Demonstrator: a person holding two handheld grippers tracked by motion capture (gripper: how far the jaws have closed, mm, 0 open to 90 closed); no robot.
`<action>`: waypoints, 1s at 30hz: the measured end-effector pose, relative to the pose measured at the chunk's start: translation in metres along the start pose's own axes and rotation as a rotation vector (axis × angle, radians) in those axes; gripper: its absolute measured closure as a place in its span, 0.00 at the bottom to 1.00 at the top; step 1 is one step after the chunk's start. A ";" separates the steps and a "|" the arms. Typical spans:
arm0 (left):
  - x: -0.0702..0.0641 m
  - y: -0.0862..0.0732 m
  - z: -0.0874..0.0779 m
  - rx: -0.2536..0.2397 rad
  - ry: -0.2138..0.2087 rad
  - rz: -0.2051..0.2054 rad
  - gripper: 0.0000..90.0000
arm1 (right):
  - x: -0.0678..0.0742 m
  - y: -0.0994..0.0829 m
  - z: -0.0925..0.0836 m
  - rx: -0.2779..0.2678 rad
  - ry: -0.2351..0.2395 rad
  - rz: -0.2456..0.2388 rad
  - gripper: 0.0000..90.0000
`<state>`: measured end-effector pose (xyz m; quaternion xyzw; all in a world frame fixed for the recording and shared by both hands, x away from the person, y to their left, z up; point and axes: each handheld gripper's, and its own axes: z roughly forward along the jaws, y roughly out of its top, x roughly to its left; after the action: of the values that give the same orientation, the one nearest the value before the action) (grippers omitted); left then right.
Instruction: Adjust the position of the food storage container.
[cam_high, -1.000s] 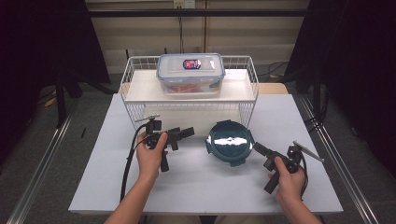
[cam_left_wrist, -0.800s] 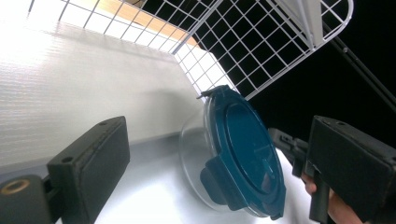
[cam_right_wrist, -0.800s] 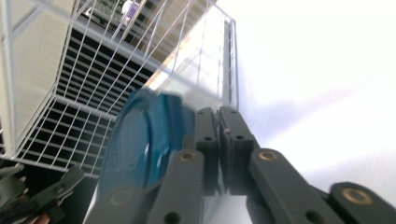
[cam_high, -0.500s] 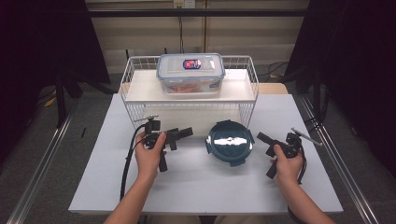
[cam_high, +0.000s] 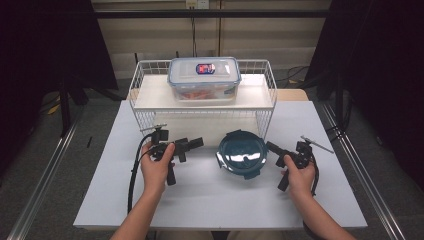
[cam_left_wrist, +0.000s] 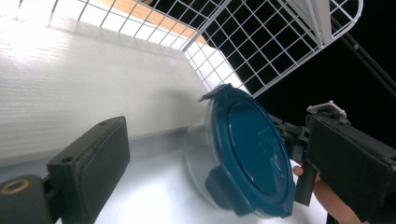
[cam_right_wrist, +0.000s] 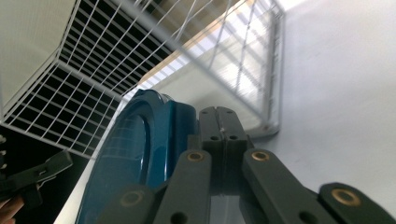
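The work surface was a white table (cam_high: 200, 200) in a dark-curtained bay, with a white wire basket rack (cam_high: 150, 102) at its far edge carrying a clear rectangular plastic food box with a blue-trimmed lid (cam_high: 204, 79).

The left gripper (cam_high: 192, 144), resting on the table, had its jaws standing wide apart with nothing between them; the round dark-teal lidded glass container (cam_left_wrist: 243, 158) lay ahead of it and to its right, clear of both pads.

That container (cam_high: 242, 154) sat on the table just in front of the rack, between the two grippers.

The right gripper (cam_high: 272, 148) had its jaws pressed fully together, empty, with the tips just beside the container's rim; contact could not be confirmed.

Judgement: the container appeared rigid, fairly heavy, and breakable, with a smooth, glossy lid likely to slip. The protruding lid latch tabs or the rim edge offered the soundest purchase.
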<state>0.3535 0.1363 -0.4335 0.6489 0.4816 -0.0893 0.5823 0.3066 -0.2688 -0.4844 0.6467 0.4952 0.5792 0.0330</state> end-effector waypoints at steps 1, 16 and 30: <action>0.000 0.000 0.000 0.000 0.000 0.000 0.07 | 0.002 -0.002 0.002 0.011 -0.001 -0.011 1.00; 0.001 -0.002 0.000 0.033 0.021 0.002 0.07 | 0.016 -0.024 0.011 0.101 0.033 -0.007 1.00; 0.008 -0.007 -0.003 0.076 0.046 -0.029 0.08 | 0.033 -0.045 0.011 0.176 0.114 0.012 1.00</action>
<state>0.3510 0.1419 -0.4426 0.6653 0.5006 -0.1008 0.5447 0.2826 -0.2175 -0.4925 0.6160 0.5413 0.5696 -0.0559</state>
